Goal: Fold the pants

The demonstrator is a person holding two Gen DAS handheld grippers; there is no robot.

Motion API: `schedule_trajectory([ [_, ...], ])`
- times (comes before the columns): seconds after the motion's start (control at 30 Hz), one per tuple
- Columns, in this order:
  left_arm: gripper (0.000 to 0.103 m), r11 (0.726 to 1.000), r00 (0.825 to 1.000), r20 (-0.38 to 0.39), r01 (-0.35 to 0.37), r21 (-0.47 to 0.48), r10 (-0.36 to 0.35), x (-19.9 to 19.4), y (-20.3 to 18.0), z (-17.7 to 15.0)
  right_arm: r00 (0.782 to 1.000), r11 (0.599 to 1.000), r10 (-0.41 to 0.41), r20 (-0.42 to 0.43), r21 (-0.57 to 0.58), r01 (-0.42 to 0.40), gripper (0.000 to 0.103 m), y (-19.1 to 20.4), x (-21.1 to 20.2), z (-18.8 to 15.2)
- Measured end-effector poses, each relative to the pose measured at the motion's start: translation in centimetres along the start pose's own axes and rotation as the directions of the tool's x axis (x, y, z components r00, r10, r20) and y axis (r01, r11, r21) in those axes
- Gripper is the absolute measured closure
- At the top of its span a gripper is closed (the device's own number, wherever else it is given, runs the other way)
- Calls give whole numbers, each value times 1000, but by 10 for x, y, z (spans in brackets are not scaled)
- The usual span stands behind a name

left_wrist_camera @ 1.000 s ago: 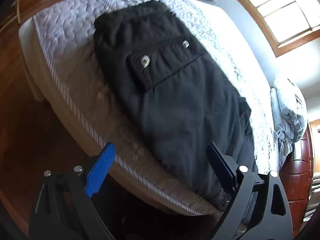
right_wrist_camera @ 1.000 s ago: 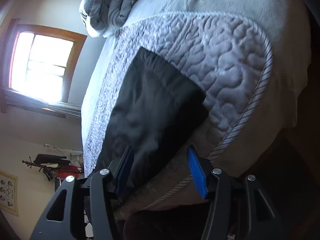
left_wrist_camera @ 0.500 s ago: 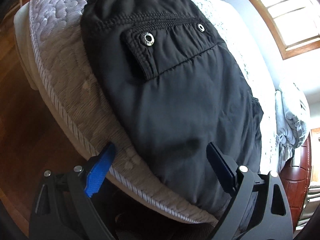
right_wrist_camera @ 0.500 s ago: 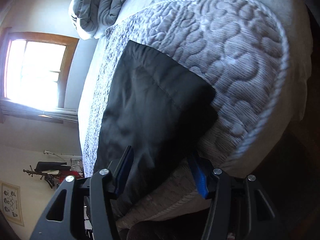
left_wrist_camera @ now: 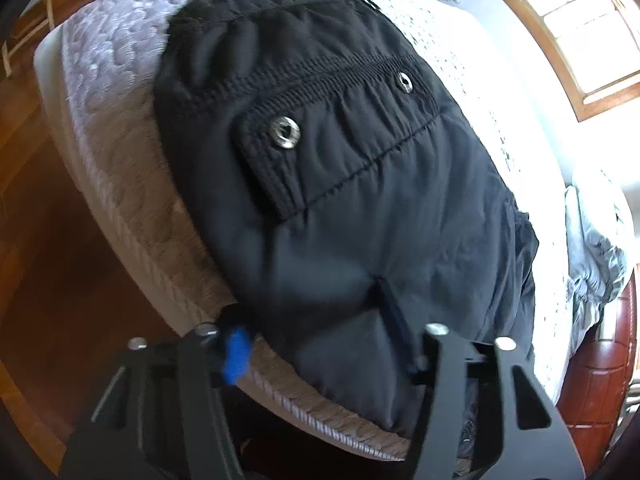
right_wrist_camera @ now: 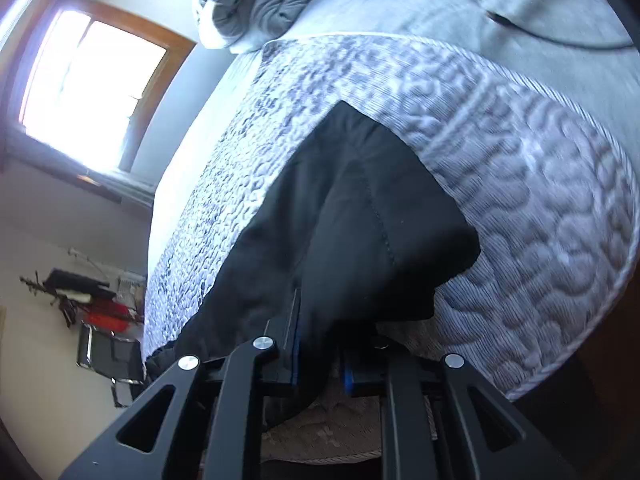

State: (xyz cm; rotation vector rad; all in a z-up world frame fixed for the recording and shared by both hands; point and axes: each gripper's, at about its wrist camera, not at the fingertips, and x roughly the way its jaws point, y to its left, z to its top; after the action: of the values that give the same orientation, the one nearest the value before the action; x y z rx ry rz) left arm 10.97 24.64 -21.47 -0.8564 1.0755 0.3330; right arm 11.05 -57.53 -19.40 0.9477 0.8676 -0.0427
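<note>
Both tools have closed in since a moment ago: right tool (right_wrist_camera: 320, 364) now clamps the pants (right_wrist_camera: 352, 240) hem, lower centre; left tool (left_wrist_camera: 320, 344), jaws apart, straddles fabric at the mattress (left_wrist_camera: 120, 152) edge — fold imminent.

I see black pants (left_wrist_camera: 360, 208) with silver snaps (left_wrist_camera: 285, 132) lying on a grey-white quilt (right_wrist_camera: 540, 184) stitched in a wavy pattern. My grippers are black with blue pads (left_wrist_camera: 236, 354). The floor (left_wrist_camera: 36, 240) is reddish-brown wood, and the window frame (right_wrist_camera: 160, 76) is brown.
</note>
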Motion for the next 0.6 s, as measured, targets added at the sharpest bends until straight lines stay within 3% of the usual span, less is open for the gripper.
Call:
schedule_trajectory([
  [0.03, 65, 1000, 1000, 5, 7, -3, -7, -5, 3, 0, 1000, 1000, 1, 1, -9, -1, 88, 3, 0, 2],
  [0.17, 78, 999, 1000, -2, 26, -22, -26, -16, 12, 4, 1000, 1000, -6, 4, -28, 6, 88, 9, 3, 5],
  [0.2, 87, 999, 999, 7, 48, -16, -48, -22, 15, 5, 1000, 1000, 3, 9, -22, -3, 88, 9, 2, 6],
  [0.33, 87, 999, 999, -4, 45, 14, -45, -35, 6, 12, 1000, 1000, 14, 27, -3, -14, 89, 8, -1, 7],
  [0.4, 81, 998, 998, -24, 60, 11, -60, -31, 5, 17, 1000, 1000, 14, 27, 2, -14, 89, -2, -6, 7],
  [0.53, 50, 995, 993, -78, 81, -52, -85, -9, 16, 20, 1000, 1000, 13, 25, 2, -14, 89, -3, -6, 7],
  [0.6, 47, 991, 991, -78, 107, -80, -113, 0, 20, 21, 1000, 1000, 15, 24, 5, -16, 89, -6, -6, 7],
])
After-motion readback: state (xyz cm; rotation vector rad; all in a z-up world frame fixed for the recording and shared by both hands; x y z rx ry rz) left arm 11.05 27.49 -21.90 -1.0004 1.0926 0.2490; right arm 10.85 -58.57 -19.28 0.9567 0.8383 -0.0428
